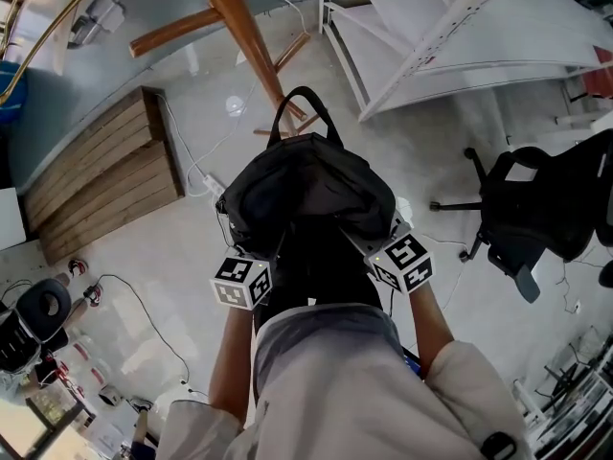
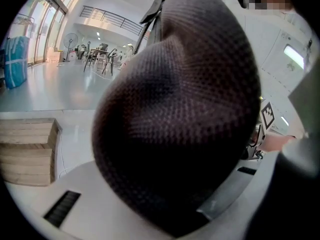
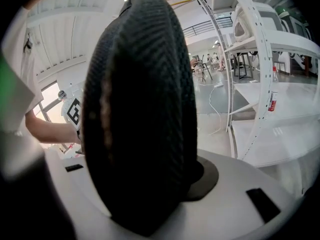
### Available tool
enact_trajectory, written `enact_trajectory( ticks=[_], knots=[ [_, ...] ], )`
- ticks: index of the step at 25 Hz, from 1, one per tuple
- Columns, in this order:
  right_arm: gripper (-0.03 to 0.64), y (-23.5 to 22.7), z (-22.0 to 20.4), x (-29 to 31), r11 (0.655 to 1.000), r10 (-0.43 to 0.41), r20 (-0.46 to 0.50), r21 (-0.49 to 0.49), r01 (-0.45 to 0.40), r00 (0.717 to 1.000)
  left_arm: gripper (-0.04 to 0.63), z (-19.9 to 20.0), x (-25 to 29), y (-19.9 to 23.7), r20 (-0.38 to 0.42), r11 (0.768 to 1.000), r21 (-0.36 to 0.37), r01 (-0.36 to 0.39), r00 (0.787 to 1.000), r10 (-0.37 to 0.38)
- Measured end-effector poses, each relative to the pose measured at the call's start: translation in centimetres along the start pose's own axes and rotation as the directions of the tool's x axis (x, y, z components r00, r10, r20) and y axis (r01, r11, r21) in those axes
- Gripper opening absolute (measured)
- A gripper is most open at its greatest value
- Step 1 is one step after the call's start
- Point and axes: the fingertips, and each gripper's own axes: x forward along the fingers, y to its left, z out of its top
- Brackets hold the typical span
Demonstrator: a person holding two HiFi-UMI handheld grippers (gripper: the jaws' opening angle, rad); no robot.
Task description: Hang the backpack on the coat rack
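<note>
Dark woven fabric of the backpack [image 2: 175,114] fills both gripper views. The left gripper [image 2: 160,199] and the right gripper [image 3: 150,199] are each clamped on one side of it. In the head view the bag hangs off the floor just ahead of the person, with its top handle [image 1: 305,103] pointing to 12 o'clock. The wooden coat rack [image 1: 239,27] slants away at 11 o'clock, close beyond that handle. The bag is lifted and brought near but not yet hung, so the loop must next go over a peg (my judgement). No peg shows because the rack's top is cut off. From above, the bag hides both grippers' tips.
</note>
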Motion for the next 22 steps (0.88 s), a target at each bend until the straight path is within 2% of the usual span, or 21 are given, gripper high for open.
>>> enact_trajectory(
  ticks=[22],
  knots=[
    [0.163,-2.4,-3.0,3.3,0.998,0.033,-0.060,0.051,-0.030,0.998,0.135,-3.1,3.2,2.1,-0.070,0.999,-0.052,0.002,0.998,-0.006]
  ],
)
